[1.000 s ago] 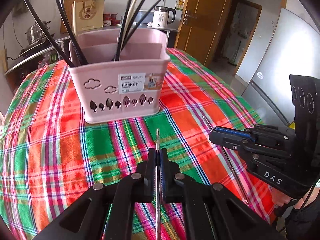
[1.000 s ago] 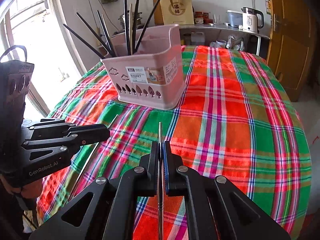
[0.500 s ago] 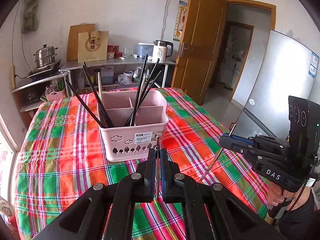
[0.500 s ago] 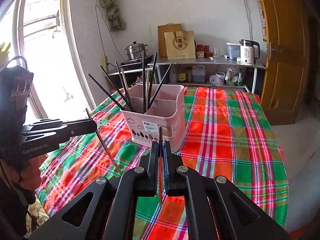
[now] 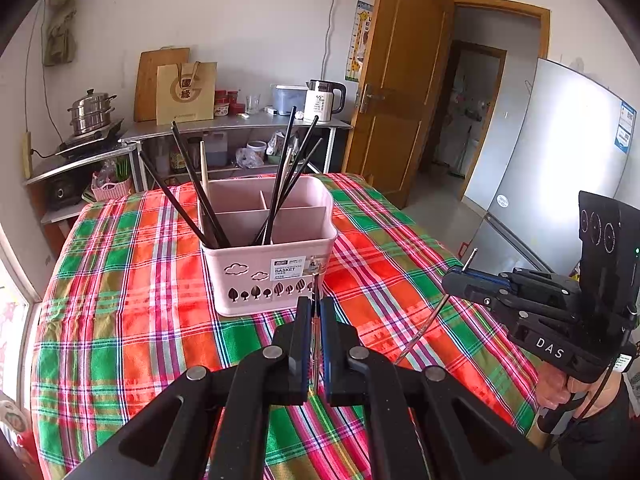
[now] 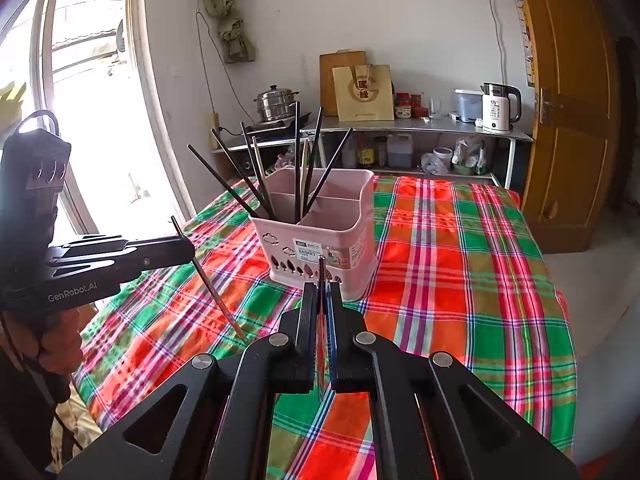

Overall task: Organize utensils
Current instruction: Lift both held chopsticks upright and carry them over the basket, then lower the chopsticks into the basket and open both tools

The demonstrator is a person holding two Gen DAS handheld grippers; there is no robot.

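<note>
White plaster walls, bright window (image 6: pixel 92 120) at left, brown wooden door (image 5: pixel 400 96) ajar, steel shelf unit (image 6: pixel 416 128) with white electric kettle (image 6: pixel 500 106), steamer pot (image 5: pixel 92 110), silver fridge (image 5: pixel 560 152), plaid-clothed surface (image 6: pixel 460 248), grey floor (image 5: pixel 436 200)

Both wrist cameras look down along their claws from above the table edge, sharing the pink basket (image 5: pixel 276 268) between them

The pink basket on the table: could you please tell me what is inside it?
The pink basket holds black chopsticks and a pale one in its left and middle compartments. Its walls hide their lower ends.
</note>
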